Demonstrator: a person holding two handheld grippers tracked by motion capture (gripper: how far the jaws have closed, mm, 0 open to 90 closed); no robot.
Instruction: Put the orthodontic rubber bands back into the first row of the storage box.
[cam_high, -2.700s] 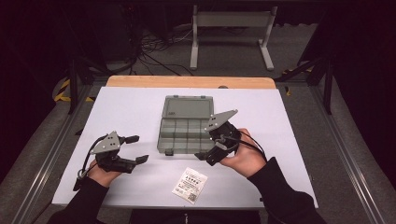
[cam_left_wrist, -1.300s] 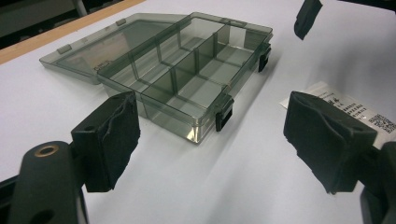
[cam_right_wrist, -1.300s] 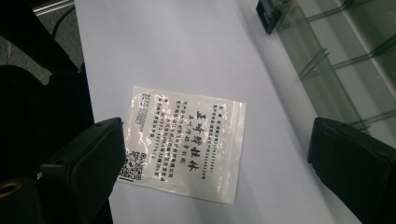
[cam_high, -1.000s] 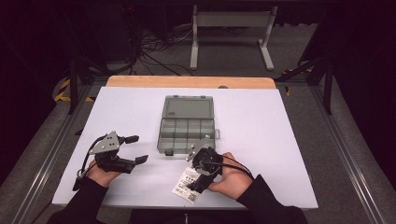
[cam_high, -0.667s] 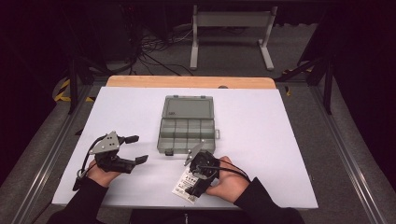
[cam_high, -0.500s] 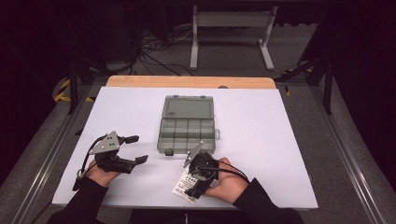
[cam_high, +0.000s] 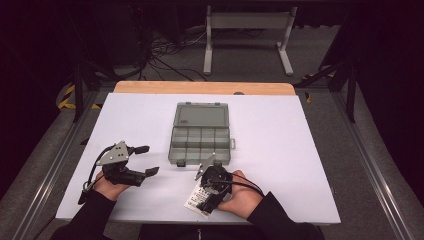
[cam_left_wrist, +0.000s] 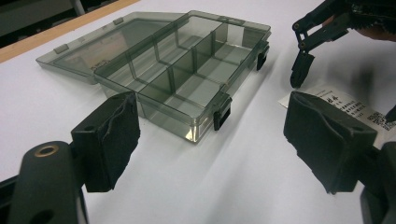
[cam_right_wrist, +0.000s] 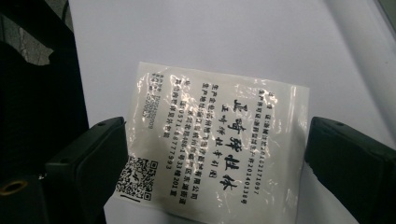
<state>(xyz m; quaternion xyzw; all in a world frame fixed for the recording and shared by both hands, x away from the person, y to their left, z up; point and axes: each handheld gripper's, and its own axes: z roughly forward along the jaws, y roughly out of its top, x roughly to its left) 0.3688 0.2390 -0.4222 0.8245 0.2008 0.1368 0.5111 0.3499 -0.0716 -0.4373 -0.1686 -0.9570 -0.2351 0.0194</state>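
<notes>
Packet (cam_right_wrist: 215, 149) first: the flat printed sachet lies on the white table (cam_high: 310, 150) at your near edge, and your right claw (cam_high: 207, 197) stands over it, jaws apart on either side, nothing gripped yet. Your left claw (cam_high: 145, 160) rests open and empty nearby. Farther off, the compartment box (cam_high: 200, 132) sits with lid back and every cell empty, so pickup and placement both look left to do

A white table (cam_high: 300, 145) carries an open grey compartment box (cam_high: 201, 134) and a small printed packet (cam_high: 192, 202).
</notes>
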